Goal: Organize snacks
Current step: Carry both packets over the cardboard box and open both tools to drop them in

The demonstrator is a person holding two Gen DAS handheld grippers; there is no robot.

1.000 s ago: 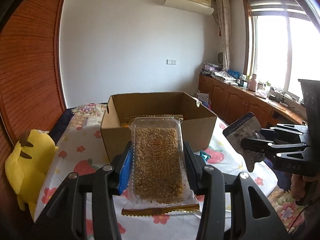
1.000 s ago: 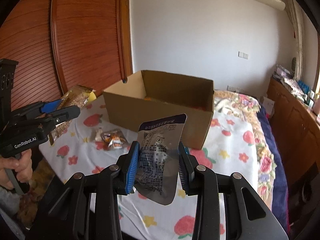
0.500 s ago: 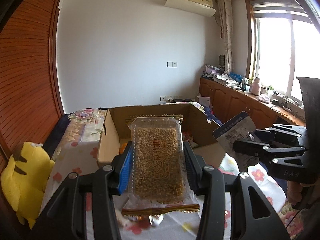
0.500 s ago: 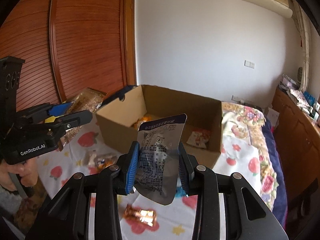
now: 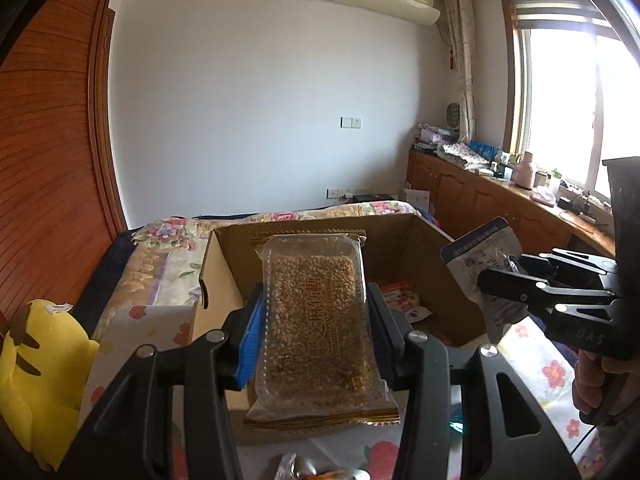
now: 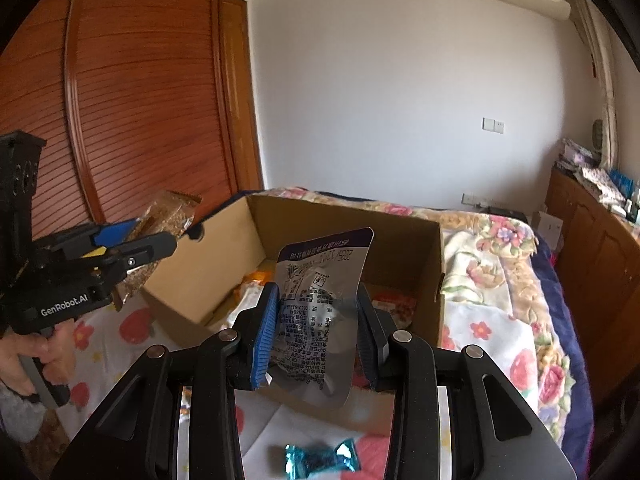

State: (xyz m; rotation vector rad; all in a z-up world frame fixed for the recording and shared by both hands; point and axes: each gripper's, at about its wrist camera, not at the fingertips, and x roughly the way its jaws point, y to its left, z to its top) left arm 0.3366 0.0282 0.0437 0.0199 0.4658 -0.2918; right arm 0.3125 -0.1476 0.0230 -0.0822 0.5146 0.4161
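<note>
Holding both packs over the cardboard box (image 5: 436,264): left claw (image 5: 316,344) clamps the stiff sesame bar pack (image 5: 316,320) mid-body, right claw (image 6: 316,332) pinches the light, crinkly foil pouch (image 6: 320,304) across its middle.

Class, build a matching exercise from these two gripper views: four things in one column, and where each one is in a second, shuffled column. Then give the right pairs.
Things
1. sesame candy pack
2. silver pouch
3. blue-wrapped candy
4. red-and-white packet

Places
A. lying inside the cardboard box
B. clamped in the left gripper
C. loose on the flowered cloth before the box
D. clamped in the right gripper

Pairs: 1-B, 2-D, 3-C, 4-A
</note>
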